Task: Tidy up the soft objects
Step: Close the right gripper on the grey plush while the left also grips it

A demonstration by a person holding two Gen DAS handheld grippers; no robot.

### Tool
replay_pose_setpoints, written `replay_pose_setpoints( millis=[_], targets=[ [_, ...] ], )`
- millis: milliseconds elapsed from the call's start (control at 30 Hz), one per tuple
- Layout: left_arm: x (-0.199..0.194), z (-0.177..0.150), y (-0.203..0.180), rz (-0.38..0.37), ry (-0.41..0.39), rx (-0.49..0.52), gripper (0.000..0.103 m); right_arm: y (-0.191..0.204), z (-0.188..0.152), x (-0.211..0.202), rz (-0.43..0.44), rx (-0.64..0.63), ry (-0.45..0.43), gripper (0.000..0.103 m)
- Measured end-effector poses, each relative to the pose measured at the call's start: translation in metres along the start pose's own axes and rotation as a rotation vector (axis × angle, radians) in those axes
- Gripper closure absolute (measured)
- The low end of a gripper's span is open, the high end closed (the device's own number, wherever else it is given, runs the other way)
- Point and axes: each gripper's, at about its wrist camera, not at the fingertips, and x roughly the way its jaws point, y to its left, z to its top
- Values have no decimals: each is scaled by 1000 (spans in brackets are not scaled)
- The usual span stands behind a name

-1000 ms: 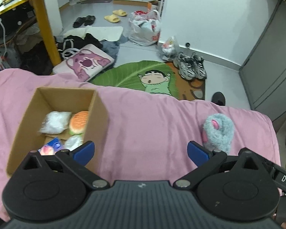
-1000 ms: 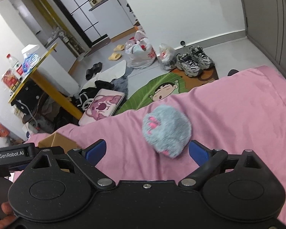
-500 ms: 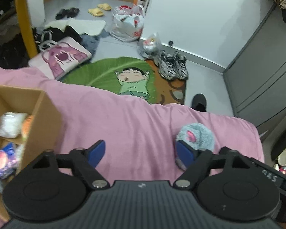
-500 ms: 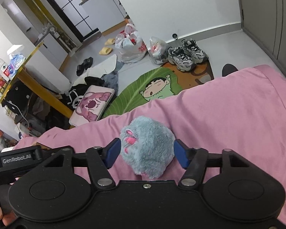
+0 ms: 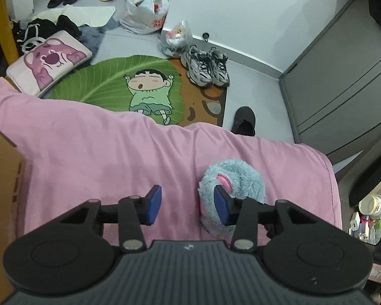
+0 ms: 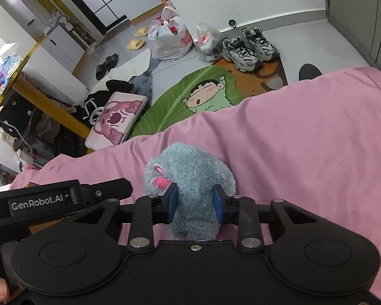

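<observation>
A fluffy blue-grey plush toy (image 6: pixel 190 178) with pink ears lies on the pink blanket (image 6: pixel 304 139). My right gripper (image 6: pixel 194 204) is shut on the plush, its blue pads squeezing it from both sides. In the left wrist view the plush (image 5: pixel 237 178) sits right of and behind my left gripper (image 5: pixel 188 207), which is open and empty above the blanket (image 5: pixel 101 147); its right pad overlaps the plush. The cardboard box (image 5: pixel 0 178) shows only as a brown wall at the left edge; its contents are hidden.
Beyond the blanket's far edge the floor holds a green leaf mat (image 5: pixel 119 84), a pink bear cushion (image 5: pixel 50 61), sneakers (image 5: pixel 205 66), plastic bags (image 5: pixel 144 12) and slippers. A grey cabinet (image 5: pixel 343 81) stands at right. A yellow-legged table (image 6: pixel 38 96) stands at left.
My right gripper closed on the plush. My left gripper swung right, away from the box, and narrowed its opening; the box slid to the frame's left edge.
</observation>
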Motion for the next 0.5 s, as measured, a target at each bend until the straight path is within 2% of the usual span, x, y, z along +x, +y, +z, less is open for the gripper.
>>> replay_pose_setpoints(
  millis=[233, 500],
  targets=[
    [18, -2, -13, -48, 42, -4, 69, -8, 0, -4, 2, 26, 14, 84],
    [26, -8, -18, -62, 64, -18, 69, -9, -6, -14, -4, 35, 11, 89]
  ],
)
